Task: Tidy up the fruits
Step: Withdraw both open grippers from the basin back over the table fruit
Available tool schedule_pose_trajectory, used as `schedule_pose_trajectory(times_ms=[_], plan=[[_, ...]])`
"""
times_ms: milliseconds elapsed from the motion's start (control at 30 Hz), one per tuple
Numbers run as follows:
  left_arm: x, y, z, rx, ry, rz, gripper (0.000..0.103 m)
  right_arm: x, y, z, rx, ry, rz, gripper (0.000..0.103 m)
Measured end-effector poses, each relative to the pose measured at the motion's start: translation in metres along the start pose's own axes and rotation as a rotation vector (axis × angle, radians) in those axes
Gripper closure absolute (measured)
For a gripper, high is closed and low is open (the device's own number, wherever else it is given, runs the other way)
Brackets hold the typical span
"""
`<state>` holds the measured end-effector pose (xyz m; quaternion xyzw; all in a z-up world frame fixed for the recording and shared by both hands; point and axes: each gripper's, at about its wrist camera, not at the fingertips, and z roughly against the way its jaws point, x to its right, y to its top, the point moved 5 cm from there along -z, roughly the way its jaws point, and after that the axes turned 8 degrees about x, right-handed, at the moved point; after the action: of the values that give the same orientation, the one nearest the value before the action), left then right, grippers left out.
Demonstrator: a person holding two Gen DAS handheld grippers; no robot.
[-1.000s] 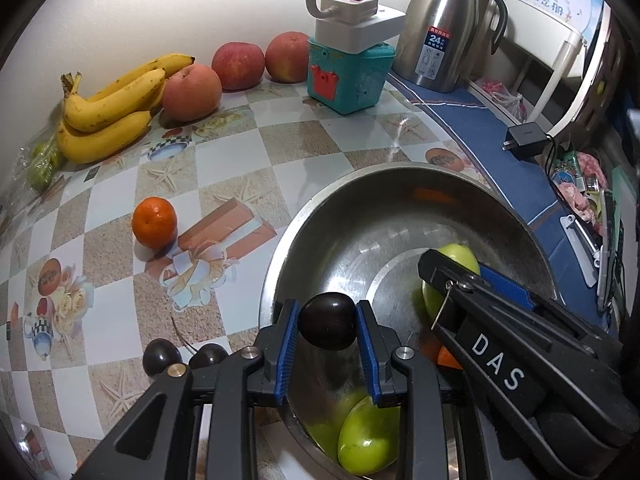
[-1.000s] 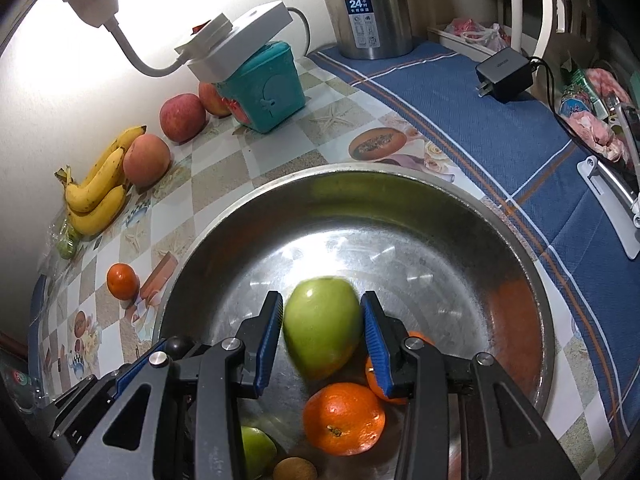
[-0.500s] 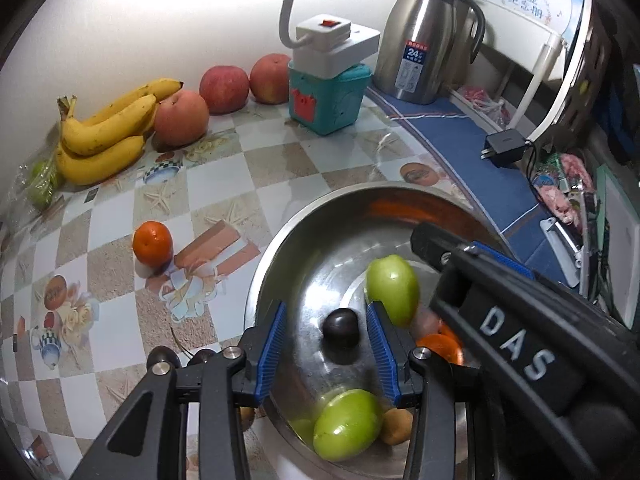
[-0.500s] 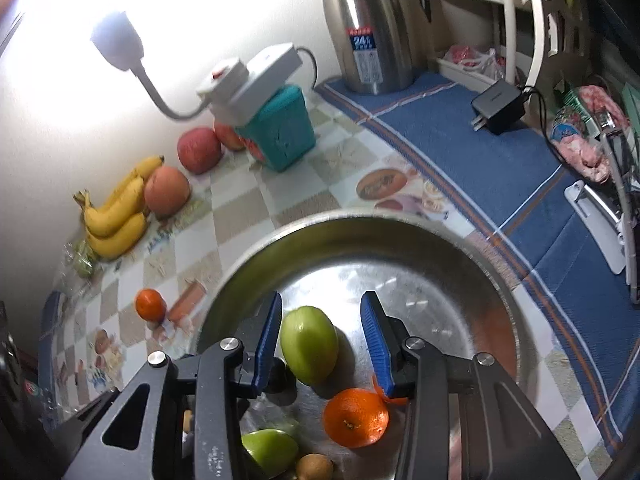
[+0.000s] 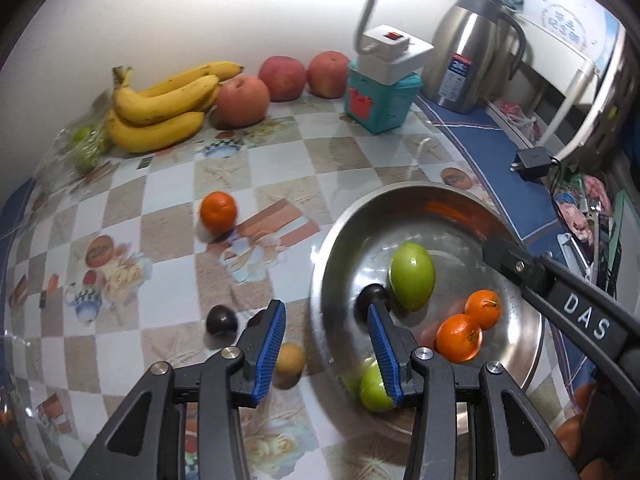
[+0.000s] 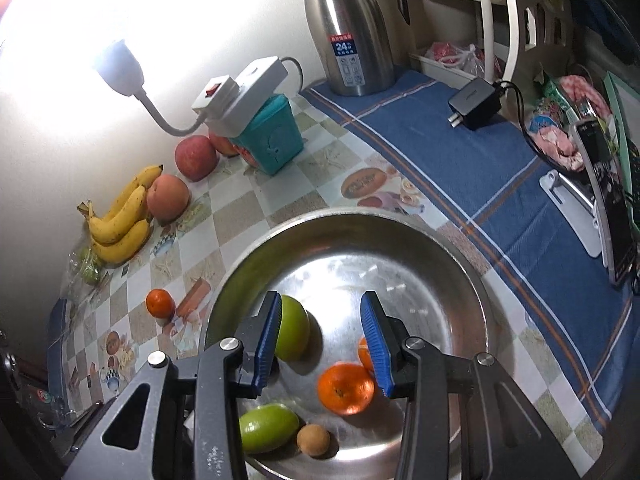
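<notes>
Steel bowl (image 5: 532, 344) now holds the plum (image 5: 370, 295), freed by left claw (image 5: 327, 345).

The steel bowl (image 6: 472, 280) holds two green fruits (image 6: 294, 334) (image 6: 268, 428), two oranges (image 6: 346, 388) (image 5: 483, 309), a small brown fruit (image 6: 313, 440) and a dark plum (image 5: 370, 295) touching the upright green one. On the bench (image 5: 168, 264) outside it lie a lone orange (image 5: 218, 212), a dark plum (image 5: 221, 320) and a small yellow-brown fruit (image 5: 290, 358) just left of the bowl. By the wall sit bananas (image 5: 160, 104), three red apples (image 5: 243, 100) (image 5: 282, 78) (image 5: 328, 74) in a row and bagged green fruit (image 5: 86, 144).
</notes>
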<state>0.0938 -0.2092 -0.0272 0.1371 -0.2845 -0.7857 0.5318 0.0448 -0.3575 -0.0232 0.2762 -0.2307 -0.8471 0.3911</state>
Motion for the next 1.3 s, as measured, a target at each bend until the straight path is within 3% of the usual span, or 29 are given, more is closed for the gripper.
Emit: schedule_pose_trajectory(times_ms=[467, 533, 567, 733, 933, 1300], plan=[[-0.053, -0.019, 0.01, -0.125, 0.087, 0.176, 0.051, -0.018, -0.02, 0.004, -0.066, -0.011, 0.072, 0.061], [-0.057, -0.02, 0.01, -0.134, 0.084, 0.199, 0.036, -0.022, -0.023, 0.002, -0.076, -0.016, 0.091, 0.06], [-0.058, -0.02, 0.01, -0.14, 0.084, 0.205, 0.025, -0.024, -0.024, 0.001, -0.083, -0.019, 0.101, 0.057], [-0.066, -0.027, 0.002, -0.187, 0.109, 0.233, 0.017, -0.028, -0.03, -0.004, -0.095, -0.024, 0.124, 0.035], [-0.077, -0.033, 0.0, -0.2, 0.14, 0.268, 0.003, -0.028, -0.034, -0.008, -0.108, -0.047, 0.141, 0.022], [-0.084, -0.036, -0.003, -0.211, 0.143, 0.297, 0.0, -0.031, -0.038, -0.011, -0.123, -0.055, 0.161, 0.021]])
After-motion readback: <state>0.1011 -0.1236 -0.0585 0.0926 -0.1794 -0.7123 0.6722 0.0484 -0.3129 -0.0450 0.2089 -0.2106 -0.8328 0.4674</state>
